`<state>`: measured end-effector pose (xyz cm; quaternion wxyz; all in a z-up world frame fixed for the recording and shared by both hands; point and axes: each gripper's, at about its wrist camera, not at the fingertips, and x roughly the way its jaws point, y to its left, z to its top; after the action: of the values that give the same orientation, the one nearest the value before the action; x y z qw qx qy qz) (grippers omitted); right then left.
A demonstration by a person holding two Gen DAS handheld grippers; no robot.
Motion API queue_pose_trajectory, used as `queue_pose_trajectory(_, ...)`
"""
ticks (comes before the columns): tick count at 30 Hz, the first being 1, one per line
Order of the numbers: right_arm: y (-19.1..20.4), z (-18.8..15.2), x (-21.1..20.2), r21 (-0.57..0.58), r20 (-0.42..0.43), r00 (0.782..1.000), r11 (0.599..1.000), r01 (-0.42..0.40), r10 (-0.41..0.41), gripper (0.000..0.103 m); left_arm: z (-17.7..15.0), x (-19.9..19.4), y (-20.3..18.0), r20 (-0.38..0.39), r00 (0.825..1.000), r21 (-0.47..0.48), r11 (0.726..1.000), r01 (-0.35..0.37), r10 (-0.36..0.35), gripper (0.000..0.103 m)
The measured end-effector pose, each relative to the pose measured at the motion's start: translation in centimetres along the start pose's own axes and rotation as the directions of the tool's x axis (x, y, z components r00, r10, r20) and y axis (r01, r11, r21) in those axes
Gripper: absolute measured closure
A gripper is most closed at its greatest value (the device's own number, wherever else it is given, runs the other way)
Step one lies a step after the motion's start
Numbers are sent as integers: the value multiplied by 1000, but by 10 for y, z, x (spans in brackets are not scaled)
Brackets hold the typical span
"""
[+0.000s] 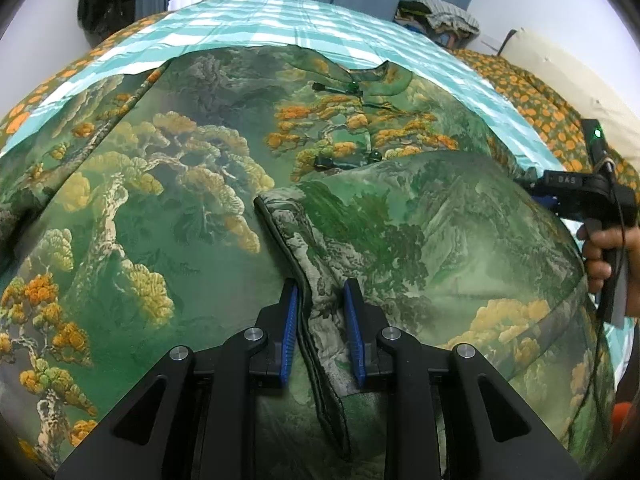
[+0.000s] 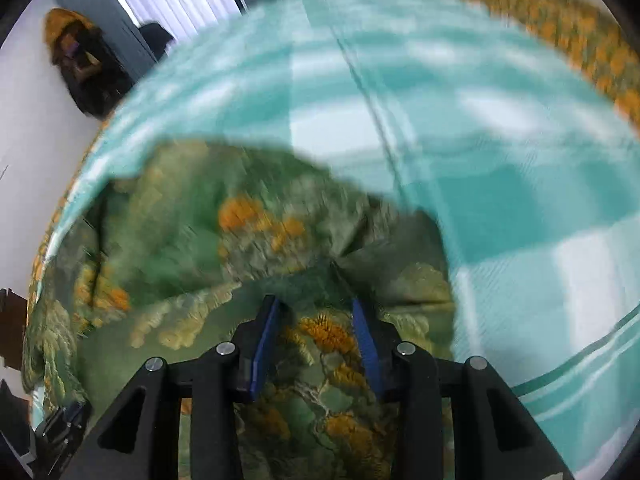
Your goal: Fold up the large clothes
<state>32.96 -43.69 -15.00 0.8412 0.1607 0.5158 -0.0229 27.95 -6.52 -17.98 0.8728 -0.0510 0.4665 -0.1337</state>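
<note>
Blue-padded fingers (image 1: 290,320) of the left hand-held gripper (image 1: 320,312) straddle a folded, piped edge of the green landscape-print garment (image 1: 168,184), jaws parted, not pinching. This garment (pine trees, orange foliage) lies spread on the teal checked bedsheet (image 1: 256,16). At right, the right hand-held gripper (image 2: 316,320) is open above the cloth; its view is blurred.

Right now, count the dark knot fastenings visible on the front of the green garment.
2. One knot fastening sits just below the collar; the second lies lower on the garment, at the edge of the folded-over flap. More may be hidden under that flap.
</note>
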Motion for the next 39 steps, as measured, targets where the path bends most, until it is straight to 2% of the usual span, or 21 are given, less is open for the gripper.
queue_pose_trajectory(3,2,-10,-12,-9,13,1000,1000,0,0,64,-1,1,0,3,1000,-3,1000,4,-4,79)
queue_pose_trajectory(6,8,-32,-33,-69,18,1000,997,17,-16,64,-1,1,0,5,1000,-2,1000,1,-1,79)
queue_pose_trajectory(11,17,-91,-72,-164,59,997,984,66,-57,64,0,2,-4,2,1000,11,1000,-19,19,79)
queue_pose_trajectory(14,27,-129,-93,-206,93,988,969,140,-123,64,2,-4,-5,1,999,13,999,-34,34,79)
queue_pose_trajectory(16,32,-145,-109,-208,103,985,965,159,-140,64,1,-18,-6,0,998,2,998,-58,58,73)
queue_pose_trajectory(18,36,-162,-124,-184,92,990,975,126,-111,63,-5,-35,-2,4,997,-10,997,-71,71,50)
queue_pose_trajectory(20,45,-192,-148,-178,144,987,979,102,-76,54,-16,-59,6,21,997,-18,997,-76,76,35)
queue_pose_trajectory(21,48,-202,-156,-181,166,984,978,102,-72,45,-22,-71,11,25,996,-17,997,-81,81,30)
queue_pose_trajectory(22,52,-218,-168,-182,203,977,978,100,-62,41,-27,-80,17,25,996,-15,996,-88,89,30)
queue_pose_trajectory(24,57,-244,-182,-165,249,968,983,83,-40,40,-40,-102,37,18,993,-28,993,-113,114,29)
queue_pose_trajectory(28,71,-271,-186,-212,246,969,976,57,-3,39,-50,-137,88,23,986,-127,979,-161,165,24)
queue_pose_trajectory(30,81,-274,-183,-261,233,973,963,65,-3,39,-51,-152,122,22,980,-207,960,-187,195,22)
queue_pose_trajectory(34,92,-278,-188,-268,244,970,961,62,6,39,-50,-175,192,28,970,-369,904,-214,240,21)
queue_pose_trajectory(37,101,-284,-187,-302,247,969,950,78,-1,39,-50,-185,245,37,967,-481,852,-205,254,19)
queue_pose_trajectory(39,105,-289,-187,-321,244,970,943,86,-5,39,-50,-188,283,38,964,-567,801,-195,262,19)
